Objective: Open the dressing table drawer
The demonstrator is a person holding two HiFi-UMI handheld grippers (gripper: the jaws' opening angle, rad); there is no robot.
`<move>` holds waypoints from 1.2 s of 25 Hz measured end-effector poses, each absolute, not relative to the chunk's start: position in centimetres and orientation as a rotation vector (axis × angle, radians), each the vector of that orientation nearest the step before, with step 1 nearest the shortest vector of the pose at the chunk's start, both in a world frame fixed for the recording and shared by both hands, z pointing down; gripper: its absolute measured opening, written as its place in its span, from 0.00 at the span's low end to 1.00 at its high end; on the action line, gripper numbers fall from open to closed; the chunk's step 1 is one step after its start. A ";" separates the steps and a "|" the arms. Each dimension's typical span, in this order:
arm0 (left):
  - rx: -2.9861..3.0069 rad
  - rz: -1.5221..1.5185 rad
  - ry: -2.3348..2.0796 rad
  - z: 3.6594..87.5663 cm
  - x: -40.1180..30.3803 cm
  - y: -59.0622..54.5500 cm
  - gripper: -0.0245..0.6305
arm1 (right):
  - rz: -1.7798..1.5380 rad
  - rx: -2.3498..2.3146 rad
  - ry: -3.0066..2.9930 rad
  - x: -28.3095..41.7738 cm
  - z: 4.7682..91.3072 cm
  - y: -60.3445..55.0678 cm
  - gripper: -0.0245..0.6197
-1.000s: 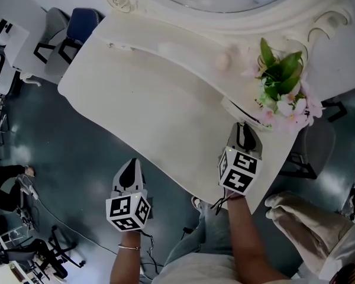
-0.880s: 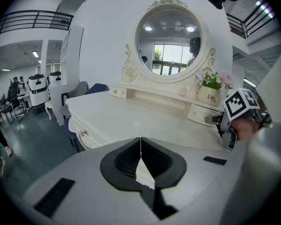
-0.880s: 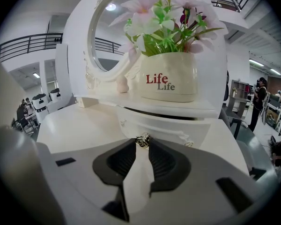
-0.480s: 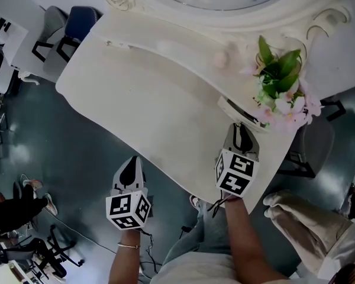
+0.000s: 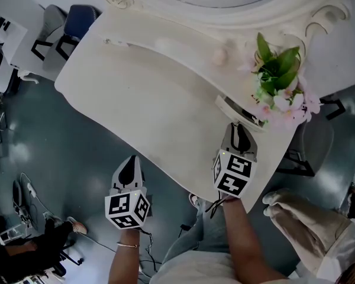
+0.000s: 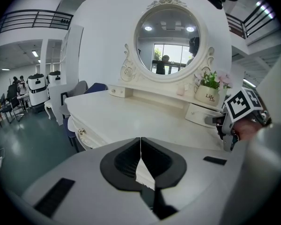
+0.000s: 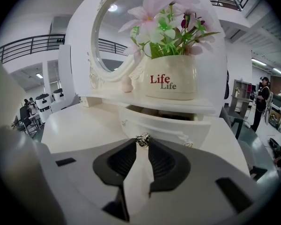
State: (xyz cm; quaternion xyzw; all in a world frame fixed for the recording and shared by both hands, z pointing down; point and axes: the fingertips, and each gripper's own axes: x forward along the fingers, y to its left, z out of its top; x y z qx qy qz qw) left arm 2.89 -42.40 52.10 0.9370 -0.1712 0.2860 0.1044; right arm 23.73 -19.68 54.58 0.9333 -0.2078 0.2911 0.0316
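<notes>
While closing, right tool tight around drawer knob, drawer slightly ajar.

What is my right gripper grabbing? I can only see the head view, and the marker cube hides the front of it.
Observer: In the right gripper view, the right gripper has the drawer's small shiny knob between its jaws. They are closing, and the pads touch it on both sides.
Operator: What does the flower pot say?
Observer: The flower pot has the word "Life" on it twice, once in red and once in a darker colour just below.
Operator: Is my left one holding anything?
Observer: No. In the left gripper view, the left gripper has its jaws together with nothing between them.
</notes>
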 end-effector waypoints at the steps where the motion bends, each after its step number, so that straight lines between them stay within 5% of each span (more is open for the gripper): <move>1: 2.764 0.843 -0.503 52.1 2.9 -42.3 0.07 | 0.897 2.875 -0.642 23.7 54.6 -19.7 0.17; 30: 2.764 0.847 -0.513 52.1 1.9 -41.6 0.07 | 0.890 2.853 -0.698 21.1 54.7 -19.7 0.15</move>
